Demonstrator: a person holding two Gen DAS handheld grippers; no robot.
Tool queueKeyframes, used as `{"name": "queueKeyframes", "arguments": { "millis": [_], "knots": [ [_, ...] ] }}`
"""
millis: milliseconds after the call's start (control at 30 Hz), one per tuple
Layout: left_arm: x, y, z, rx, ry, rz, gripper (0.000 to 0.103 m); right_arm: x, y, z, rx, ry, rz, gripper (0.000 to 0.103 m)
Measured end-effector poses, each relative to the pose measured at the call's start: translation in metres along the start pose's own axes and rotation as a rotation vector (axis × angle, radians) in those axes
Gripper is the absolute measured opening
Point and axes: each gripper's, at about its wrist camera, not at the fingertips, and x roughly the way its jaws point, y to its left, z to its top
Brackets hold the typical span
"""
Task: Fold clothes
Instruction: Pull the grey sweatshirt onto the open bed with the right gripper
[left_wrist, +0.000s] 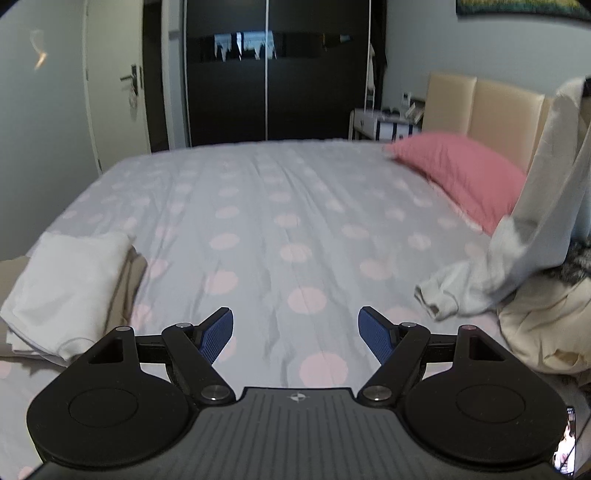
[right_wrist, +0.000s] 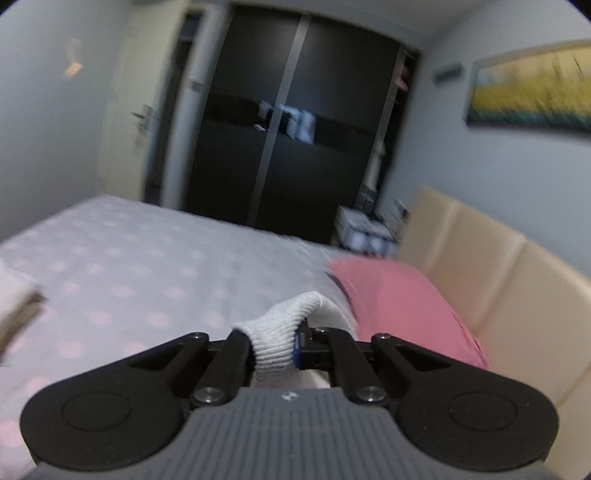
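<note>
Now right hand-held gripper (right_wrist: 275, 349) clamped on white sweatshirt (right_wrist: 284, 332), left hand-held gripper (left_wrist: 295, 334) wide open.

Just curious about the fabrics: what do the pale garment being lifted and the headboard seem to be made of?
Pale garment: soft knit, probably cotton jersey or fleece; the cuff clamped in the right gripper shows ribbing. Headboard: smooth beige panels with seams, likely leather or faux leather.

Dim, even indoor light; glare streaks on the wardrobe (left_wrist: 266, 74) doors. Right wrist view motion-blurred throughout; left sharper. Fisheye bending and dark vignetted corners.
</note>
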Motion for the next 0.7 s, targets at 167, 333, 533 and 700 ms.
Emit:
{"name": "queueKeyframes", "arguments": {
  "millis": [167,333,533,700],
  "knots": [
    [-0.027,0.017,-0.001,-0.028,-0.053,0.029,0.074,-0.064,0.063,0.033,-0.047,-0.111,0.157,0.005],
    [-0.050,0.031,-0.004,-0.063,-0.088,0.028,0.074,-0.118,0.123,0.044,-0.100,-0.185,0.320,0.004],
    [-0.071,0.037,-0.009,-0.064,-0.120,0.048,0.074,-0.130,0.160,0.008,-0.104,-0.057,0.453,0.005],
    [-0.072,0.033,-0.018,-0.032,-0.097,0.056,0.074,-0.120,0.173,-0.075,-0.057,0.112,0.516,0.005]
  ]
}}
